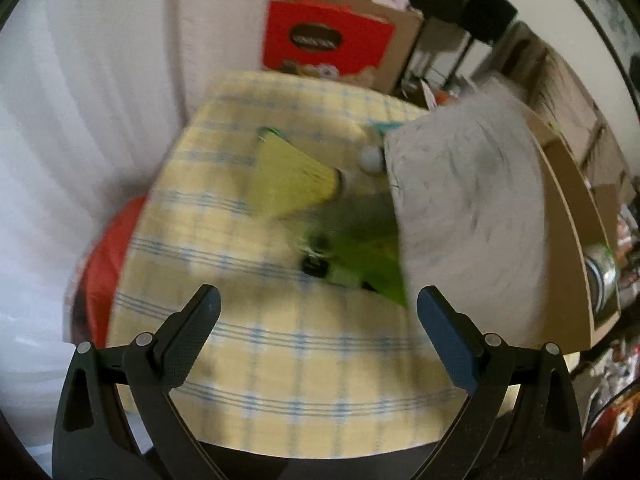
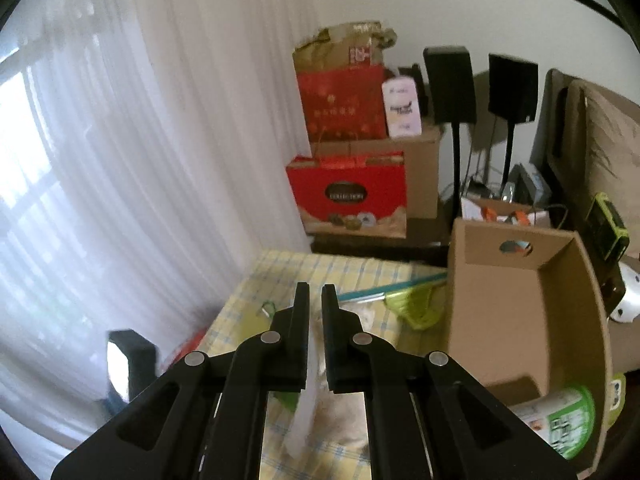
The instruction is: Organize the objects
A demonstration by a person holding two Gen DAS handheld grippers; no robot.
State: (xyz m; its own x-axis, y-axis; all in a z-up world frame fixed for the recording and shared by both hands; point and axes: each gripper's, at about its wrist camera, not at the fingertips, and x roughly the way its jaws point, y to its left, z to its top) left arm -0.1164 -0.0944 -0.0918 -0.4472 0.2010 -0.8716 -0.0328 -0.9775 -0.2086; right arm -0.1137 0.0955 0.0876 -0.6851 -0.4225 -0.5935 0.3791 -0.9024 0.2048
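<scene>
1. The cardboard box (image 2: pixel 520 320) stands on the right of the counter (image 1: pixel 280 360), open on top with a cup (image 2: pixel 560 412) in its near end; its tall left wall is the main obstacle, and anything carried across too low would likely catch on it.
2. The right tool (image 2: pixel 316 300) is clenched on a thin white bag (image 2: pixel 304 400) that hangs below the narrow gap; in the left view a large grey-white blurred sheet (image 1: pixel 472 216), probably this bag, covers the right side; so thin a pinch could slip, and the hanging part may drag things off the cloth.
3. The left tool (image 1: pixel 318 306) is released, jaws wide, holding nothing, over the near counter.
4. A yellow shuttlecock (image 1: pixel 296 176) lies at mid-counter, a green net (image 2: pixel 416 306) just right beside the box wall, a small white ball (image 1: pixel 370 158) farther off; any could roll or snag.
</scene>
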